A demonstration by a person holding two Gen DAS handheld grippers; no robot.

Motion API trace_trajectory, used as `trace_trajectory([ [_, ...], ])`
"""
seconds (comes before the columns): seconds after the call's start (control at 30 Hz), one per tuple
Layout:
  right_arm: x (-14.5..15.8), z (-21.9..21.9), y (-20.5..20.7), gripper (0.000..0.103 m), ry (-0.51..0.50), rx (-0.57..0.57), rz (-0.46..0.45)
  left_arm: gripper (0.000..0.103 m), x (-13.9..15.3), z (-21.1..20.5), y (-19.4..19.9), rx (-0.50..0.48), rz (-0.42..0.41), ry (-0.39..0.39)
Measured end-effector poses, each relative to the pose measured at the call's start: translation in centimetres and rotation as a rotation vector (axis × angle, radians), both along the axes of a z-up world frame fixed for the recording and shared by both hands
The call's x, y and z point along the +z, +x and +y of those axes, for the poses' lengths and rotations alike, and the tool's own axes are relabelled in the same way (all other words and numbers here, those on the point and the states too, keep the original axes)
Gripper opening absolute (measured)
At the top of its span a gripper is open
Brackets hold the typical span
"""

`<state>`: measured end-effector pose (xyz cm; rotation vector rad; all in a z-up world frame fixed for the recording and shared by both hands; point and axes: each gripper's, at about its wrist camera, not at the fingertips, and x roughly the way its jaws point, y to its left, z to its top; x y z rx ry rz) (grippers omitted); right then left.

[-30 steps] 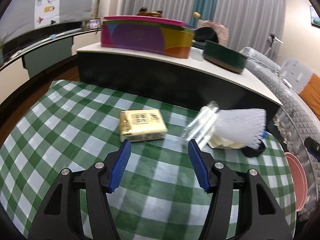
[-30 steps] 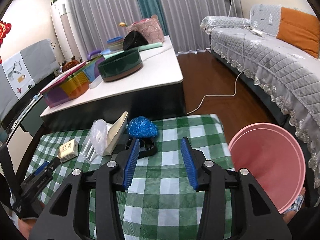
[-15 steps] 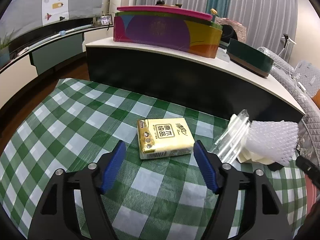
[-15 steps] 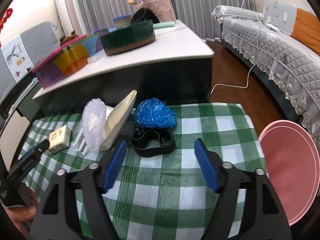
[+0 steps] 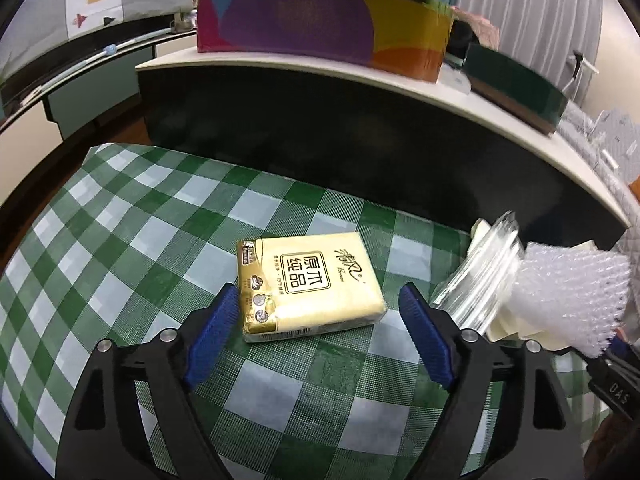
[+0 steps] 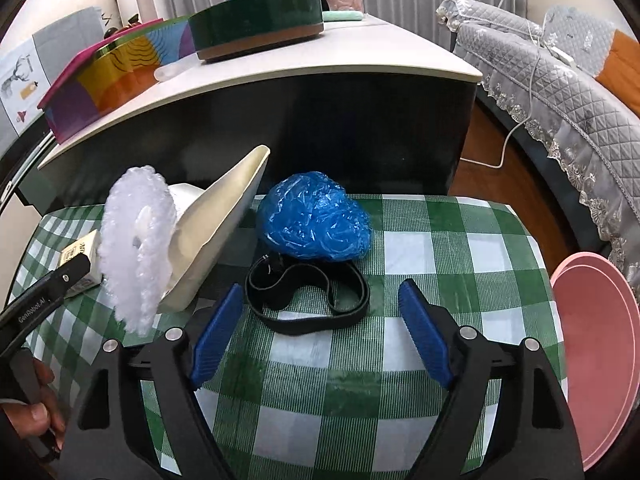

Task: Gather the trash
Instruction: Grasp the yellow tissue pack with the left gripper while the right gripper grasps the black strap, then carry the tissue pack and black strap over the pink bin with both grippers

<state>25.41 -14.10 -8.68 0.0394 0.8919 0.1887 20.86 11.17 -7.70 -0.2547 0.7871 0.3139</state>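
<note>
A yellow tissue pack [image 5: 310, 284] lies on the green checked tablecloth [image 5: 160, 224]. My left gripper [image 5: 318, 312] is open, its blue pads either side of the pack's near end, not touching. In the right wrist view a crumpled blue plastic bag [image 6: 314, 216] sits at the table's far edge with a black strap loop [image 6: 306, 300] in front of it. My right gripper [image 6: 318, 320] is open, just short of the strap. A bubble-wrap roll [image 6: 136, 246] and a cream paper cone [image 6: 224, 224] lie to the left.
A pink basin [image 6: 596, 360] stands off the table's right edge. A dark counter [image 6: 320, 120] rises behind the table with a colourful box [image 5: 320, 24] and a green round tin [image 6: 256, 28]. A clear plastic piece [image 5: 480, 284] lies beside the bubble wrap [image 5: 572, 300].
Both grippers have moved forward and lower. The left now brackets the tissue pack; the right has closed in on the strap and blue bag. Both jaws have opened wider.
</note>
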Motion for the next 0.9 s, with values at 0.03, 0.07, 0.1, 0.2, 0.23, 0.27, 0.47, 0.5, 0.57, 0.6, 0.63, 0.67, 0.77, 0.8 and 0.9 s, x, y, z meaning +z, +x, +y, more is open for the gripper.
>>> trace_trajectory([
  [0.03,-0.1,0.0,0.1,0.076,-0.001,0.000,0.003,0.079,-0.1,0.1,0.1,0.005,0.008,-0.001],
  [0.07,-0.1,0.1,0.2,0.072,0.000,0.002,0.005,0.079,-0.1,0.1,0.2,0.008,0.013,-0.004],
  [0.1,-0.1,0.1,0.2,0.067,0.005,0.007,0.006,0.079,-0.2,0.2,0.2,0.013,0.016,-0.008],
  [0.2,-0.2,0.3,0.2,0.048,0.018,0.025,0.014,0.077,-0.2,0.4,0.0,0.017,0.013,-0.016],
  [0.23,-0.2,0.5,0.1,0.043,0.015,0.037,0.016,0.073,-0.3,0.4,0.0,0.013,0.013,-0.024],
  [0.27,-0.2,0.6,0.1,0.030,0.016,0.049,0.018,0.073,-0.3,0.5,0.0,0.013,0.013,-0.025],
  [0.47,0.5,0.4,-0.8,0.010,0.045,0.074,0.020,0.072,0.1,0.5,-0.5,0.030,0.007,-0.004],
  [0.5,0.8,0.1,-1.0,0.010,0.052,0.070,0.016,0.072,0.3,0.4,-0.7,0.034,0.001,0.003],
  [0.57,1.4,-0.3,-1.4,0.010,0.060,0.064,0.007,0.072,0.7,0.3,-1.0,0.034,-0.006,0.013],
  [0.6,1.8,-0.5,-1.7,0.010,0.063,0.061,0.000,0.072,0.9,0.2,-1.2,0.033,-0.010,0.017],
  [0.63,2.1,-0.7,-1.9,0.010,0.067,0.059,-0.005,0.072,1.2,0.0,-1.4,0.032,-0.014,0.019],
  [0.67,2.3,-0.9,-2.0,0.010,0.071,0.058,-0.009,0.072,1.4,-0.1,-1.7,0.030,-0.020,0.022],
  [0.77,3.5,-1.3,-3.0,0.010,0.080,0.061,-0.030,0.072,2.2,-0.7,-2.5,0.018,-0.036,0.033],
  [0.8,3.9,-1.4,-3.4,0.010,0.084,0.062,-0.038,0.072,2.5,-1.0,-2.9,0.014,-0.044,0.035],
  [0.9,4.7,-1.9,-4.4,0.010,0.089,0.068,-0.054,0.072,3.3,-1.6,-3.9,-0.004,-0.062,0.042],
])
